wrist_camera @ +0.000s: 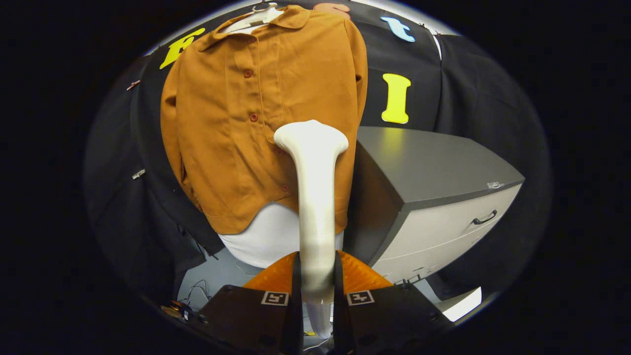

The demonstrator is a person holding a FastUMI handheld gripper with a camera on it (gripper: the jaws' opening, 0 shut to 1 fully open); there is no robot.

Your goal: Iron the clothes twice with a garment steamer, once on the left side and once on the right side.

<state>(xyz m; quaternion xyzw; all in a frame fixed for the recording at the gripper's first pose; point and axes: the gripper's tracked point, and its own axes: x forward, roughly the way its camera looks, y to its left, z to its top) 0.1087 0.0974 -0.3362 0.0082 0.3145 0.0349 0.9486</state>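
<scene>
Shirt point(256, 123) hangs on a hanger point(256, 16) against the booth wall, beside a cabinet point(443, 197): soft, light, will swing if pushed. Steamer point(315, 197) is rigid, smooth, maybe slippery; head near the shirt's lower front. Gripper point(316, 291) clamped on its handle, both fingers pressing; that grip point looks fine.

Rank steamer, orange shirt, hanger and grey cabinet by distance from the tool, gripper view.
1. Steamer: clamped between the tool fingers.
2. Orange shirt: beyond the steamer head; contact unclear.
3. Hanger: at the shirt's collar.
Grey cabinet: right of the shirt; can't rank against the shirt.
</scene>
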